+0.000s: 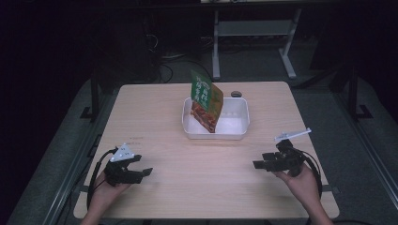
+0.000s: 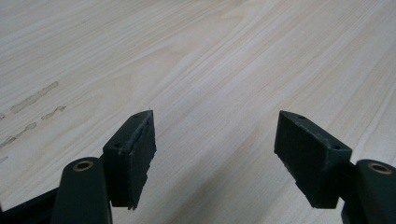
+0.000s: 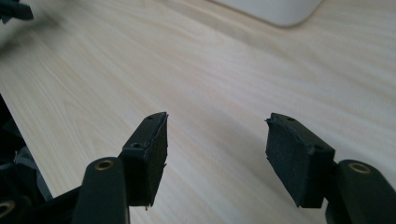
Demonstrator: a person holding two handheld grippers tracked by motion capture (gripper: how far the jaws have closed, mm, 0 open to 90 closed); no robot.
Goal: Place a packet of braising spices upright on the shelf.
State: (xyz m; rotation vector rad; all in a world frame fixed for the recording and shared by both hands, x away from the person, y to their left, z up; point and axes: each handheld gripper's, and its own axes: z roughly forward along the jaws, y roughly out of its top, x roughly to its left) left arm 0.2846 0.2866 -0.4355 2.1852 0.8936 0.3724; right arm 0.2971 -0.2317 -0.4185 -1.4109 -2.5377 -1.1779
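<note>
Packet (image 1: 206, 100): upright in tub (image 1: 240, 123) near desk's far edge; judged light, crinkly, best pinched at top; left claw (image 1: 139, 165) and right claw (image 1: 262, 161) both released.

Well ahead of my two open, empty grippers, a green and orange food pouch (image 1: 206, 100) with a printed picture stands nearly upright, tilted, in the left part of a white rectangular plastic tub (image 1: 237, 125) that sits on the far middle of the pale wooden table.
</note>
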